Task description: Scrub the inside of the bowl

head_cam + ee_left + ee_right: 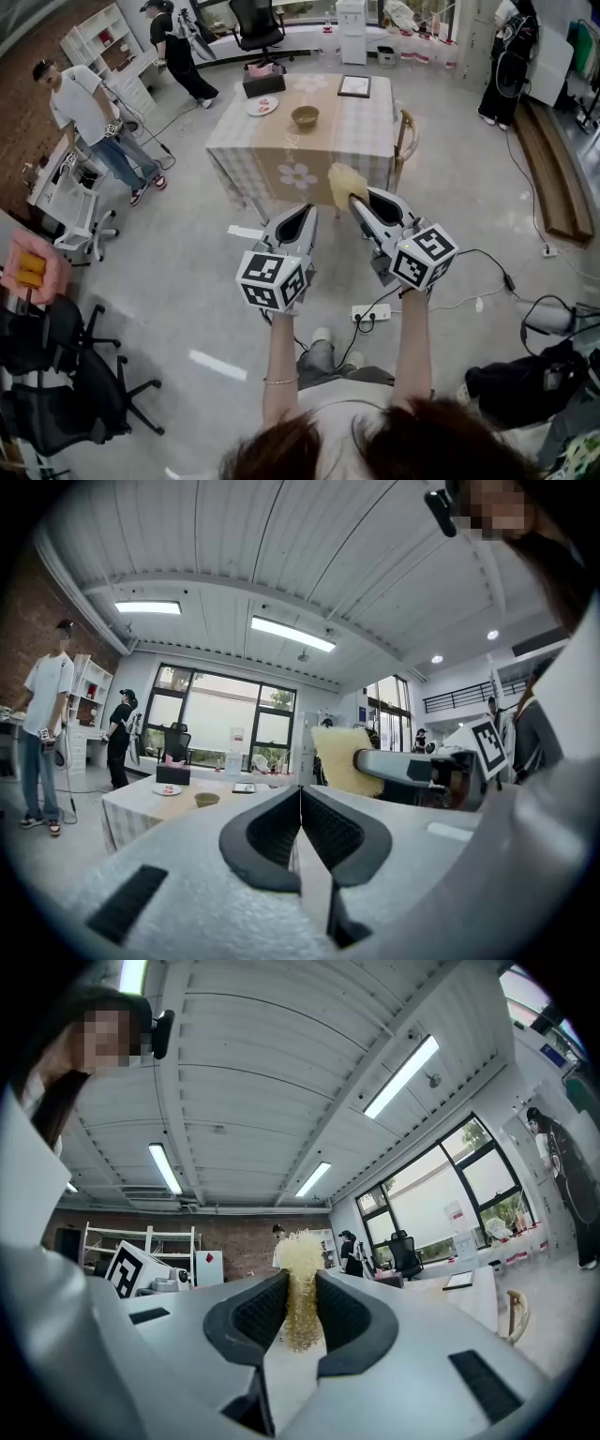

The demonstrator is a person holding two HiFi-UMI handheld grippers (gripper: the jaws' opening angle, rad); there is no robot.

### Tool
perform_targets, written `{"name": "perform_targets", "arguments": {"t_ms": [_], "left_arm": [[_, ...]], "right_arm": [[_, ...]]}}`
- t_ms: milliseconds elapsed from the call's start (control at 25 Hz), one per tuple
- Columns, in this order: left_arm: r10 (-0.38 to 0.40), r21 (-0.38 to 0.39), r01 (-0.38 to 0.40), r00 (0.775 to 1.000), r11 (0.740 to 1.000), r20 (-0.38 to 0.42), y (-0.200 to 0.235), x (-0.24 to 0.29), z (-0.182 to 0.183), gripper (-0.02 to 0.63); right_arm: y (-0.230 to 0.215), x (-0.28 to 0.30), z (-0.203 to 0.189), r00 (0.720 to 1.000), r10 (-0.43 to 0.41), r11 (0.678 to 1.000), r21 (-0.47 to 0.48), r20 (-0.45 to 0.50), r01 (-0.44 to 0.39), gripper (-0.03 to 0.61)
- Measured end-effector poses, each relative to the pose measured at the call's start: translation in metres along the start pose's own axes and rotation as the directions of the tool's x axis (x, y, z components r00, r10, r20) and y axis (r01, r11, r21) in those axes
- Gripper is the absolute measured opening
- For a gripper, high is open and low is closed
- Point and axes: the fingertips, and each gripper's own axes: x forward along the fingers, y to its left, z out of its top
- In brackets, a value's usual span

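A tan bowl (305, 116) stands on the checked table (366, 127) ahead, far from both grippers; it also shows small in the left gripper view as the bowl (206, 800). My right gripper (358, 200) is shut on a pale yellow scrub cloth (341, 184), which hangs between its jaws as the fluffy cloth (300, 1288). My left gripper (302, 212) is held beside it, shut with nothing between its jaws. In the left gripper view the cloth (339, 758) and the right gripper (361, 761) appear to the right.
On the table lie a plate (262, 106), a dark box (263, 84) and a framed picture (354, 86). A chair (405, 139) stands at the table's right side. Two people (94, 122) stand at the left. A power strip (376, 312) and cables lie on the floor.
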Motion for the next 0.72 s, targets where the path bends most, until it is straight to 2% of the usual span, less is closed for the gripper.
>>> {"name": "perform_targets", "arguments": {"t_ms": [280,480,720], "left_arm": [[0.073,-0.036,-0.073,0.997,0.997,0.007,0.02,-0.018,-0.007,0.013],[0.067,-0.028,-0.067,0.998,0.997,0.001,0.038,-0.004,-0.01,0.013],[0.059,-0.034,-0.059,0.998,0.998,0.004,0.091,0.025,-0.006,0.012]], "right_arm": [[0.004,0.015,-0.012,0.999,0.02,1.0,0.025,-0.026,-0.019,0.083],[-0.009,0.037,-0.02,0.999,0.018,0.999,0.04,-0.034,-0.017,0.083],[-0.034,0.085,-0.026,0.999,-0.004,0.999,0.032,-0.04,0.005,0.083]]}}
